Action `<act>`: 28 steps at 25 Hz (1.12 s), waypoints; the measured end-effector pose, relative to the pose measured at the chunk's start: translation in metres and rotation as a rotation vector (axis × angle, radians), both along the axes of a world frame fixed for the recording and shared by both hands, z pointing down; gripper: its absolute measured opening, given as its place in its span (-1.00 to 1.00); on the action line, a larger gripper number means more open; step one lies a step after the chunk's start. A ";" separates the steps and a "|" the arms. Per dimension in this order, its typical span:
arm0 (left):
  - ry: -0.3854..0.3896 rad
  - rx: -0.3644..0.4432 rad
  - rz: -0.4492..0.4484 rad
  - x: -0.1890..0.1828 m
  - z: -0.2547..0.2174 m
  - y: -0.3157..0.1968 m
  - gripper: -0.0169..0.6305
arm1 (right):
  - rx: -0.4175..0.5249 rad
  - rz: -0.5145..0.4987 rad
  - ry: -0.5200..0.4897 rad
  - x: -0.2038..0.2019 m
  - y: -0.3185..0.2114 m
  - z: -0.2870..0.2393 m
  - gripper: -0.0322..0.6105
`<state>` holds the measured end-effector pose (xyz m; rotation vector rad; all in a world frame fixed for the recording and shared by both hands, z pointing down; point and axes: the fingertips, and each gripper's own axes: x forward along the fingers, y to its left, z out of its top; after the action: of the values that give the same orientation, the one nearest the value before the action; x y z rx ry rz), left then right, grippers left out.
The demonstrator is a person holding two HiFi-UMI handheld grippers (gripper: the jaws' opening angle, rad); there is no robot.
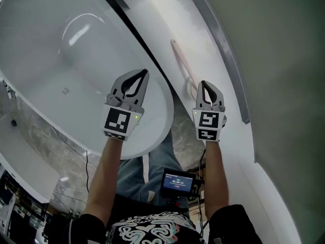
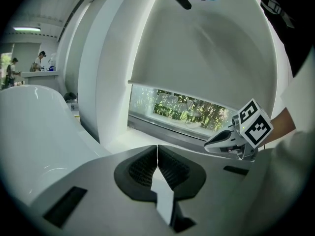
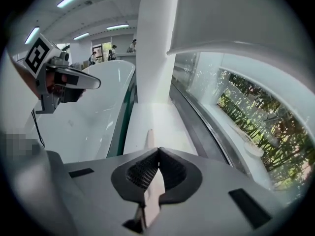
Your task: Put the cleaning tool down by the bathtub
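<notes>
Two things could undo this placement. The pale pink long-handled cleaning implement [image 1: 181,65] lies along the white ledge [image 1: 157,11] beside the glossy white bathtub [image 1: 51,75]. It runs from the right tool [image 1: 206,85] toward 12 o'clock, and its near end passes under that tool. The right tool's jaws are pressed together with nothing seen between the pads, but I cannot tell whether their underside touches the handle. If it does, a careless lift would likely drag or roll the implement toward 9 o'clock, where the dark gap [image 3: 127,112] between ledge and bathtub could swallow it. The left tool [image 1: 145,73], also pressed together and empty, hangs over the bathtub's end at 9 o'clock of the right one. A swing toward 3 o'clock could knock the handle.
</notes>
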<state>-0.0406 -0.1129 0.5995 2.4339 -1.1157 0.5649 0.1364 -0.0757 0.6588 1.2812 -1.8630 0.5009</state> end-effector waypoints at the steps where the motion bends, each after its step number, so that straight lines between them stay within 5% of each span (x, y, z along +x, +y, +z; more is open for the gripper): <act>1: -0.001 0.003 0.000 0.000 -0.005 0.000 -0.90 | 0.006 0.005 -0.002 0.000 0.000 -0.007 -0.81; 28: -0.014 0.158 -0.044 -0.024 -0.199 0.026 -0.90 | 0.196 0.081 -0.053 -0.009 0.032 -0.222 -0.81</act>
<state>-0.0650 -0.0870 0.4004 2.5346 -1.2596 0.4987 0.1273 -0.0441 0.4369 1.4905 -1.9484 0.4053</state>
